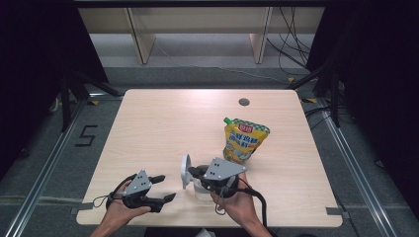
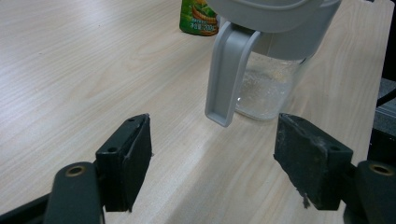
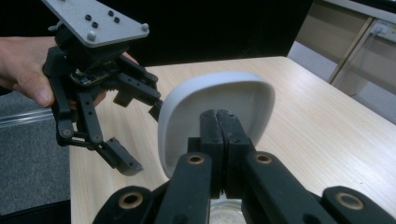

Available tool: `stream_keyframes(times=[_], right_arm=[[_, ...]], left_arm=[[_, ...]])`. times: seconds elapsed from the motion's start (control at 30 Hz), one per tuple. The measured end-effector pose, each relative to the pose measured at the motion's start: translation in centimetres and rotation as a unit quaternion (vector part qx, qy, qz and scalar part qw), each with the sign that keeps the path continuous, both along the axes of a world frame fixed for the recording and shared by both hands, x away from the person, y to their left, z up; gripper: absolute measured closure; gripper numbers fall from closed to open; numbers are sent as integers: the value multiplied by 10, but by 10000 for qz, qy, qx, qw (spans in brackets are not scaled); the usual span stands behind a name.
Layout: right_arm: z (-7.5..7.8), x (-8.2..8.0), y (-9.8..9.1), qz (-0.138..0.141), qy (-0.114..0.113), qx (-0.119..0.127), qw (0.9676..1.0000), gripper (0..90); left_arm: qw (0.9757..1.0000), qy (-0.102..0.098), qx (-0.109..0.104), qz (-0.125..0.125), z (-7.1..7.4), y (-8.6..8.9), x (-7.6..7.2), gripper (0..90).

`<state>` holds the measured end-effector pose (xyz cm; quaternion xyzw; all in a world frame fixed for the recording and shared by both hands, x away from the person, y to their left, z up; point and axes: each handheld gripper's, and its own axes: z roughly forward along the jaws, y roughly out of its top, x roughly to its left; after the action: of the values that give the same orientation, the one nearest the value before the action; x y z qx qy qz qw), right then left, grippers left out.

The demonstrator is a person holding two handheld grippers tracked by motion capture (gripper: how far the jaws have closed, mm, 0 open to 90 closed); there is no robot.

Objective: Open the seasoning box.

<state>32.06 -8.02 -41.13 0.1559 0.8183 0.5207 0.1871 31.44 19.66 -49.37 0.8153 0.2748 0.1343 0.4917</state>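
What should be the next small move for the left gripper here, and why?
Probably ease the left gripper forward so its open jaws straddle the grey handle of the clear jug, then close. The jaws stand wide with nothing between them, and the handle hangs just ahead. The right gripper is shut on the raised lid, so the jug seems to need steadying.

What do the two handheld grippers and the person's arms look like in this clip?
Both the left gripper and right gripper are black linkage frames with brass-coloured pivot pins and flat black rectangular pads. Each carries a grey three-cornered plate studded with dark screws, and trails a black cable. The forearms are bare, with no sleeves visible.
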Motion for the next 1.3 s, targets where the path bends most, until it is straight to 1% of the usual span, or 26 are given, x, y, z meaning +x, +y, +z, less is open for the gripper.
stream_keyframes(times=[0.07,0.1,0.13,0.23,0.33,0.37,0.4,0.47,0.53,0.6,0.63,0.67,0.7,0.77,0.83,0.87,0.93,0.97,1.0,1.03,1.13,1.17,1.2,1.23,1.27,1.3], right_arm=[[2,2,-5,-61,-20,117,9999,900],[3,3,-8,-81,11,135,9999,900],[5,4,-12,-84,-25,141,9999,900],[5,4,-25,-226,-135,180,9995,888],[1,7,-51,-484,-138,292,9983,853],[-1,8,-57,-514,-131,319,9981,836],[-4,8,-68,-593,-130,383,9974,813],[-10,8,-86,-755,-95,433,9962,753],[-17,11,-104,-923,64,516,9944,684],[-22,12,-114,-1125,232,599,9916,626],[-25,14,-122,-1222,302,586,9903,593],[-28,17,-127,-1230,330,576,9902,563],[-30,19,-133,-1311,250,571,9894,542],[-35,18,-141,-1431,526,621,9863,499],[-41,22,-148,-1489,476,610,9858,451],[-43,22,-151,-1561,620,630,9838,424],[-49,27,-158,-1647,519,622,9830,379],[-51,26,-159,-1708,698,646,9807,368],[-53,28,-162,-1747,633,626,9806,343],[-55,30,-165,-1725,614,584,9813,330],[-58,32,-170,-1867,739,615,9777,292],[-60,34,-171,-1844,679,620,9785,283],[-61,35,-173,-1885,663,606,9780,276],[-61,35,-174,-1928,753,614,9764,269],[-63,38,-176,-1945,700,621,9764,260],[-63,38,-176,-1991,742,646,9750,255]], left_arm=[[9999,-106,100,-75,1,2,2,267],[10000,-22,49,31,0,1,1,266],[9999,-113,110,-58,0,2,3,263],[9998,-126,125,-26,0,3,3,251],[9999,-105,-27,2,0,1,3,229],[9999,-112,51,3,0,2,3,220],[10000,-96,-5,14,0,1,3,209],[9999,-130,61,17,0,1,3,176],[9999,-158,-22,39,0,0,3,163],[9999,-136,-15,72,0,0,2,163],[9998,-198,27,42,1,0,3,163],[9998,-199,33,34,1,1,3,163],[9998,-200,17,23,1,1,3,162],[9998,-174,-3,113,1,1,2,162],[9998,-198,-20,79,1,1,4,162],[9997,-220,-4,77,1,1,4,162],[9997,-235,17,91,2,1,4,162],[9997,-226,-3,97,2,0,4,162],[9998,-104,-45,145,2,-1,3,162],[9997,-200,-26,118,1,-1,4,162],[9998,-212,-3,57,2,-3,5,162],[9999,-96,-49,109,1,-4,3,162],[9998,-124,-44,129,1,-4,3,162],[9998,-163,-9,83,2,-5,4,162],[9998,-116,-33,130,1,-5,3,162],[9999,-153,-21,58,1,-5,4,162]])
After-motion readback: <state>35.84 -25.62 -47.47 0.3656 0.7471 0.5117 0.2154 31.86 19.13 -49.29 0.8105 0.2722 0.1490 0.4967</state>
